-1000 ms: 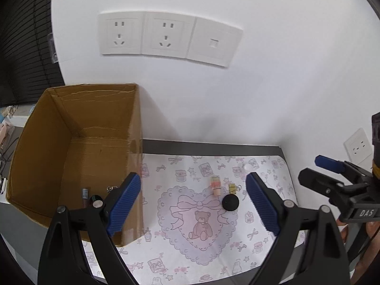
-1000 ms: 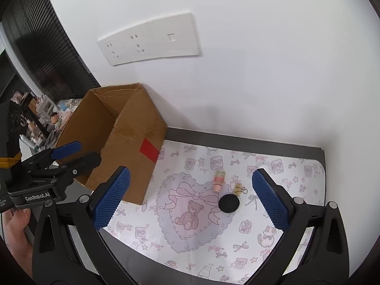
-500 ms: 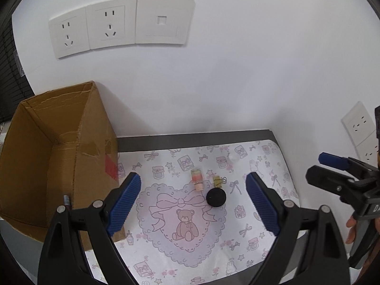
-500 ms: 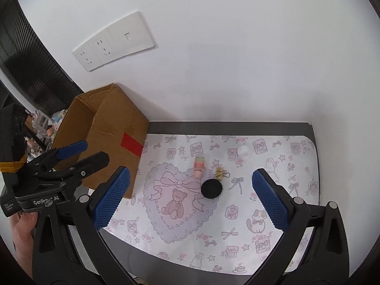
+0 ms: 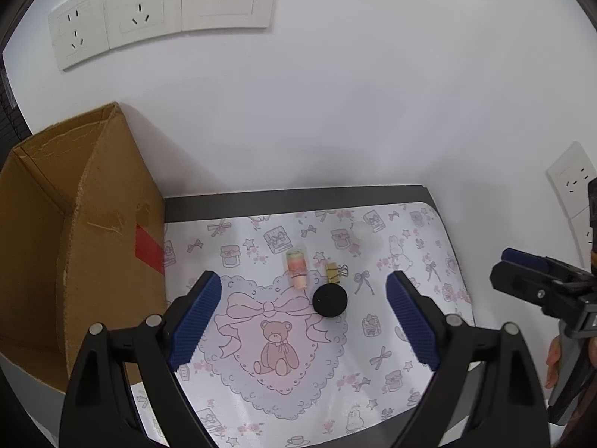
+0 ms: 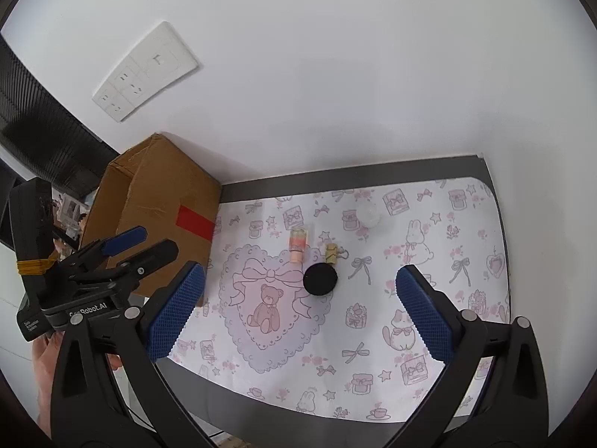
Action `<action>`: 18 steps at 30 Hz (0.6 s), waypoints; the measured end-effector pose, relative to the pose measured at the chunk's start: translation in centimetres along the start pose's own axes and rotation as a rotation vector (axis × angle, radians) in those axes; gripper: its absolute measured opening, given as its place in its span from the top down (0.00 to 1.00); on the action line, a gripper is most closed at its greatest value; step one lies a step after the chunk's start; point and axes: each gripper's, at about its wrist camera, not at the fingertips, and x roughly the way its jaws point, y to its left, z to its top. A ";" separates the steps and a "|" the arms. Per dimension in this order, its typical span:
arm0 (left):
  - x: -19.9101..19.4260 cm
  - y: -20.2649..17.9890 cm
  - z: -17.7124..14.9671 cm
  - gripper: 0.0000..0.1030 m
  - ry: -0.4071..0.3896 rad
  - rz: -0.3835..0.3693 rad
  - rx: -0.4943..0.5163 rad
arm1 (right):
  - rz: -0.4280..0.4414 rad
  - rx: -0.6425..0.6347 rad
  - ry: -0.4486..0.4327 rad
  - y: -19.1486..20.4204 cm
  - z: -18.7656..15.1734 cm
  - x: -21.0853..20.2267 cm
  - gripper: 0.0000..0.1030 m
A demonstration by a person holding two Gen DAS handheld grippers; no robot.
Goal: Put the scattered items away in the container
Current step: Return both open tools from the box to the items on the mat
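**Hovering over the last loose items, both tongs empty**

Lying at the centre of both views, the scattered items form a tight cluster on the patterned mat: a black round disc [image 5: 330,299], a small pink-and-orange tube [image 5: 296,272] just up and left of it, and a yellow binder clip [image 5: 333,272] just up and right. The disc sits very near the clip and may touch it; the tube lies just beside both. A faint white round thing [image 6: 368,214] rests alone further up and to the right, too pale to identify.

The left tongs [image 5: 304,319] hang above the cluster with the jaws spread wide and nothing between them. The right tongs [image 6: 300,308] are likewise wide apart and empty. Each appears at the edge of the other's view.

The step in hand looks like choosing and approaching a pick; no item is gripped yet. The next move probably calls for lowering one pair of tongs around a single piece, most easily the disc or the tube, without nudging its neighbours, since they crowd together.

The container, a cardboard box [image 5: 108,224] with a red tape patch on its side, stands at the left of the frame, on the bench [image 5: 298,196] against the white wall. Its top is open, but from these angles the floor of the box is hidden, so I cannot tell what it holds.
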 end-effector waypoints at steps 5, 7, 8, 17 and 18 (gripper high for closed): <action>1.6 0.2 -0.2 0.13 0.048 -0.017 -0.076 | -0.014 0.012 0.027 -1.5 -0.2 1.1 0.00; 2.2 0.1 -0.3 0.13 0.058 -0.002 -0.084 | -0.017 0.017 0.031 -2.0 -0.1 1.4 0.00; 2.6 0.1 -0.3 0.13 0.062 0.017 -0.086 | -0.019 0.019 0.034 -2.2 -0.1 1.6 0.00; 7.2 0.9 -0.5 0.13 0.151 0.061 -0.132 | -0.057 -0.007 0.105 -4.1 0.9 5.8 0.00; 7.8 0.9 -0.6 0.13 0.161 0.066 -0.135 | -0.060 -0.012 0.113 -4.2 1.0 6.3 0.00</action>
